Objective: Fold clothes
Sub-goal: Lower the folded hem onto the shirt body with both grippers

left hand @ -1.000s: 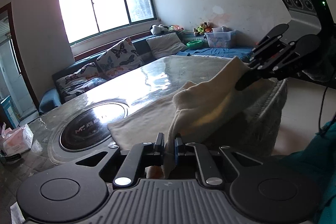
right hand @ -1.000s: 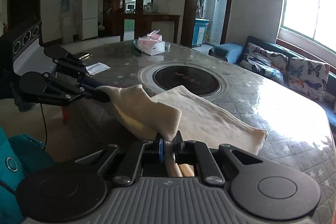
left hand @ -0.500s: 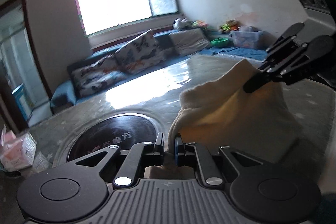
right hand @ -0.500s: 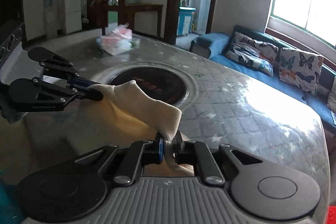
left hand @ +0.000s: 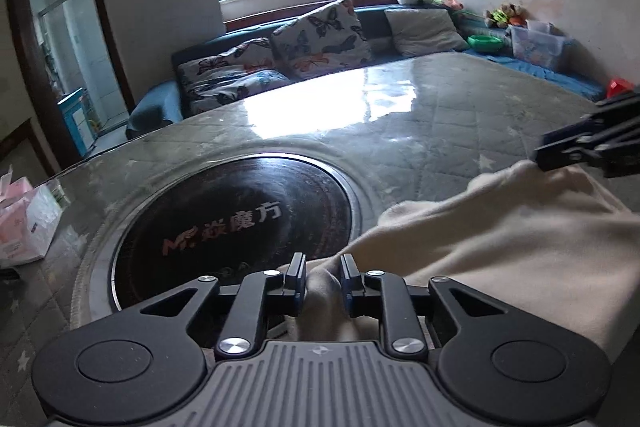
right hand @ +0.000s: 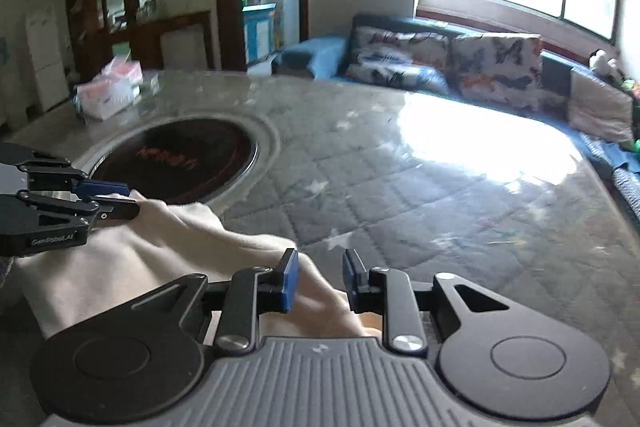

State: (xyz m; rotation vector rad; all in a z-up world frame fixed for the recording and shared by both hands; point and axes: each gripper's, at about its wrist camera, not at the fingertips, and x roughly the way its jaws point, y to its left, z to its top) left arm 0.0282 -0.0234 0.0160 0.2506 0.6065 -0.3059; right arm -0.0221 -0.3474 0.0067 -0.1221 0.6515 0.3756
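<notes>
A cream cloth (left hand: 500,239) lies folded on the quilted table, also in the right wrist view (right hand: 160,251). My left gripper (left hand: 323,279) is open, its jaws apart with a corner of the cloth lying loose between them. It also shows at the left of the right wrist view (right hand: 124,201). My right gripper (right hand: 318,277) is open, jaws apart over the cloth's other corner. It shows at the right edge of the left wrist view (left hand: 560,151), its tips at the cloth's edge.
A round black hotplate (left hand: 236,227) is set into the table (left hand: 420,115) just beyond the cloth. A pink tissue pack (left hand: 24,219) sits at the table's far left. A sofa with butterfly cushions (left hand: 320,35) runs behind the table.
Both grippers carried the cloth's corners forward and down over the table, then opened and let go. The cloth now lies folded on the table.
</notes>
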